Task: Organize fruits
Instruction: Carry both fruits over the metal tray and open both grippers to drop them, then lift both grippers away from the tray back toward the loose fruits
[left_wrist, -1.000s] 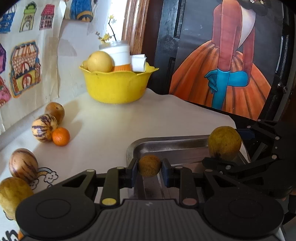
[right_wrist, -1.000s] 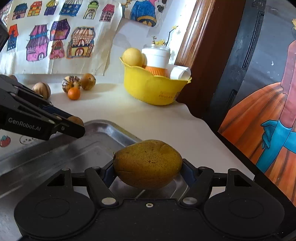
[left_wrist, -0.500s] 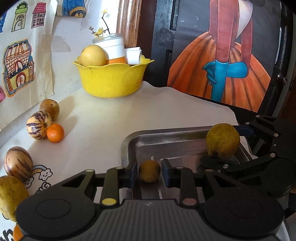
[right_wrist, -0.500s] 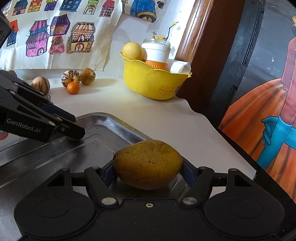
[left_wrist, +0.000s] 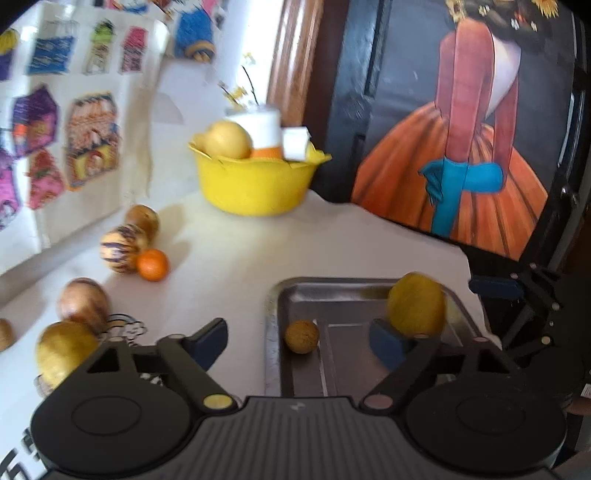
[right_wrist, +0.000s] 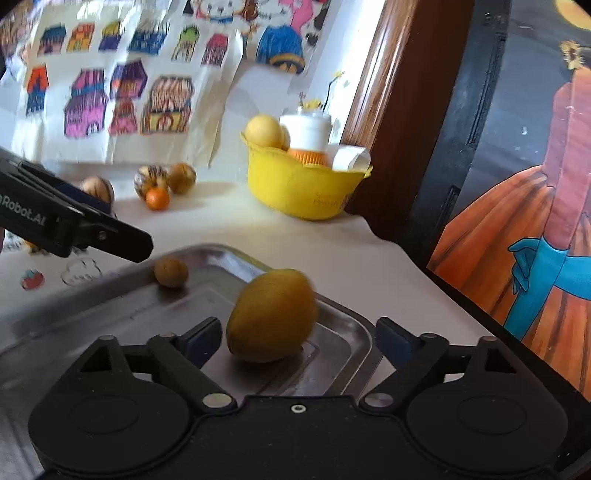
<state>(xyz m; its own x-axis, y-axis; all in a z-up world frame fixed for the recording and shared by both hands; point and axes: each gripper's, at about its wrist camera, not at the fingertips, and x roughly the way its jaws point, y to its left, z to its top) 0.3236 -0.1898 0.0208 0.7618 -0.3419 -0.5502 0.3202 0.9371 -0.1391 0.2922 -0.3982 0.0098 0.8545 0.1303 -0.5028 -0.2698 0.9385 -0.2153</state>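
Left tongs (left_wrist: 301, 341), jaws just opened wide, small brown fruit (left_wrist: 301, 336) lying free between them in the metal tray (left_wrist: 332, 291). Right tongs (right_wrist: 299, 338), likewise just opened wide, large yellow fruit (right_wrist: 271, 314) free between them in the same tray. Other fruit on the table (left_wrist: 229, 266).

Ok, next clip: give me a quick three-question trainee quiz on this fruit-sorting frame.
1. True or false: the left gripper is shut on the small brown fruit.
2. How many fruits lie in the metal tray?
3. The small orange fruit sits: A in the tray, B in the yellow bowl, C on the table.

Key: 1 false, jaws open; 2 two, with the large yellow fruit; 3 C.
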